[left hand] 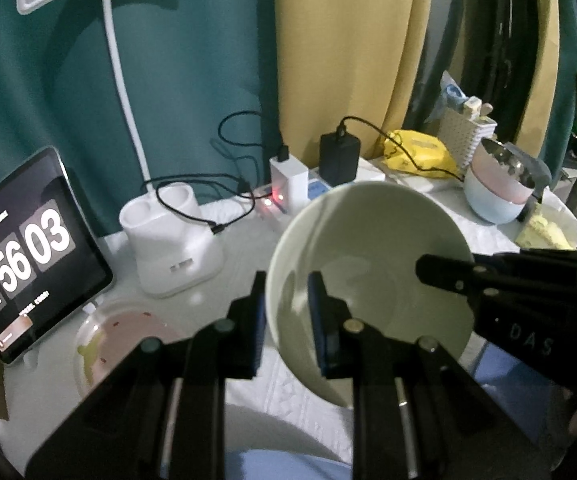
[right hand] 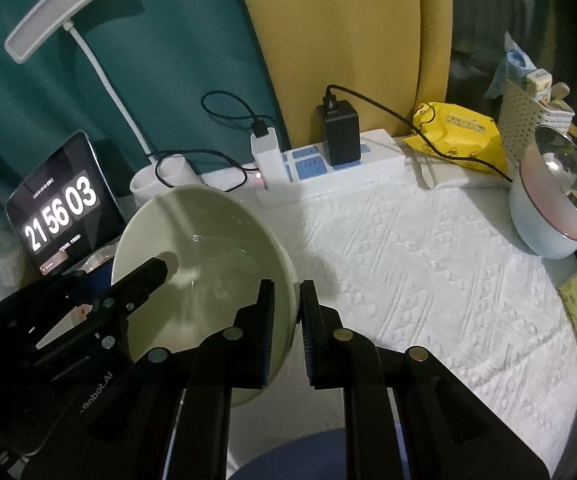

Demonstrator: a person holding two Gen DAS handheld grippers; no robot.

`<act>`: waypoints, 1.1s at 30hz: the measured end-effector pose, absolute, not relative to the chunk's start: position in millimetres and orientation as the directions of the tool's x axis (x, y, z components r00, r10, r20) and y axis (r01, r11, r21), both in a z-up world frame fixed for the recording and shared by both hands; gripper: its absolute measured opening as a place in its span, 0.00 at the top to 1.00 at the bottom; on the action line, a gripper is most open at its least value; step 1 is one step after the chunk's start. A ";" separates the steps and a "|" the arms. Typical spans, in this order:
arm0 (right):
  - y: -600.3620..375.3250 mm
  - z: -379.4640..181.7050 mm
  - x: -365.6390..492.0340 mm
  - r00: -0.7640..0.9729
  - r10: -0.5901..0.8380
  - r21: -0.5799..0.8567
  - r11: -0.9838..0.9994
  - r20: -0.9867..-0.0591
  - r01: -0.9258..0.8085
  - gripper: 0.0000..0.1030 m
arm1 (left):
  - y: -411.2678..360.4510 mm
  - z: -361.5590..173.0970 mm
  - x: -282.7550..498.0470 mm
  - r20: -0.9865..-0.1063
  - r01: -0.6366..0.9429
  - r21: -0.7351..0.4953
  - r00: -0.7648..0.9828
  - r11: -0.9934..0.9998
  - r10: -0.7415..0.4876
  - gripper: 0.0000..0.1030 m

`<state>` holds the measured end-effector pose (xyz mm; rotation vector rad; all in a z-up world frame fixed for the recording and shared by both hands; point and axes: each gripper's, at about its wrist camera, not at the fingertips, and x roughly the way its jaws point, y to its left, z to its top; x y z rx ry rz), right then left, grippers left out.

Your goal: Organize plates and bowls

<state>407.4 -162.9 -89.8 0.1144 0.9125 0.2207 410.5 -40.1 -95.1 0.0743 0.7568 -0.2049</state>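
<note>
Left wrist view, pale green bowl (left hand: 372, 264) (glossy, tilted), both grippers pinching rim

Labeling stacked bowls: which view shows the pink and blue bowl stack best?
Right wrist view: the bowl stack sits unobstructed, shiny inside and pink and blue walls clear. Left wrist view shows the stack smaller, farther back, its lower right edge cut by something dark.

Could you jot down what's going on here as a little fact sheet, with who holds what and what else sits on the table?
held item: pale green bowl, tilted, above the table
left gripper: clamped on the bowl's rim
right gripper: clamped on the opposite rim
right of table: stacked bowls, metal one on top
left of table: pink plate, tablet clock reading 21 56 03
back: power strip, desk lamp
</note>
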 end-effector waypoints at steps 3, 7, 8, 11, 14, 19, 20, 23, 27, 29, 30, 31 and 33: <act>-165.8 -84.1 400.1 0.601 0.236 0.191 0.972 -0.764 -0.139 0.86 | -42.0 -88.5 404.1 -0.681 0.215 -0.006 0.714 0.977 -0.162 0.81; -168.5 -76.5 390.2 0.613 0.237 0.193 0.972 -0.754 -0.137 0.86 | -44.6 -80.1 395.4 -0.671 0.219 -0.006 0.723 0.976 -0.166 0.81; -168.7 -74.7 388.0 0.616 0.236 0.193 0.972 -0.751 -0.137 0.86 | -45.2 -77.9 393.0 -0.668 0.220 -0.005 0.725 0.975 -0.167 0.81; -170.8 -69.5 380.9 0.625 0.236 0.193 0.972 -0.745 -0.137 0.86 | -46.9 -72.1 386.2 -0.661 0.223 -0.002 0.731 0.975 -0.169 0.81; -173.2 -64.2 373.5 0.633 0.235 0.194 0.972 -0.737 -0.136 0.86 | -48.4 -66.7 379.9 -0.655 0.225 -0.002 0.736 0.974 -0.171 0.81; -177.4 -58.3 361.5 0.645 0.234 0.193 0.972 -0.727 -0.135 0.86 | -52.2 -59.5 368.9 -0.645 0.226 0.002 0.744 0.974 -0.172 0.81; -178.2 -57.0 358.6 0.647 0.234 0.193 0.972 -0.725 -0.135 0.86 | -53.0 -58.2 367.0 -0.643 0.227 0.002 0.746 0.974 -0.172 0.81; -181.8 -53.4 351.5 0.653 0.234 0.194 0.972 -0.720 -0.134 0.86 | -55.2 -54.9 360.2 -0.638 0.231 0.003 0.750 0.973 -0.176 0.81; -186.9 -49.4 342.4 0.661 0.232 0.197 0.972 -0.713 -0.128 0.86 | -60.3 -52.1 351.3 -0.634 0.239 0.010 0.752 0.971 -0.179 0.81; -190.0 -47.6 337.1 0.666 0.230 0.199 0.972 -0.710 -0.123 0.86 | -64.1 -50.8 346.9 -0.633 0.243 0.012 0.753 0.970 -0.180 0.81; -191.3 -46.8 334.8 0.667 0.229 0.200 0.972 -0.709 -0.122 0.86 | -65.8 -50.2 344.8 -0.632 0.244 0.013 0.753 0.970 -0.181 0.81; -193.2 -45.8 332.2 0.669 0.229 0.200 0.972 -0.707 -0.121 0.86 | -68.0 -49.5 342.1 -0.631 0.246 0.014 0.754 0.969 -0.182 0.81; -196.2 -44.3 327.9 0.672 0.227 0.201 0.972 -0.704 -0.118 0.86 | -71.0 -48.6 338.3 -0.630 0.248 0.014 0.754 0.969 -0.184 0.81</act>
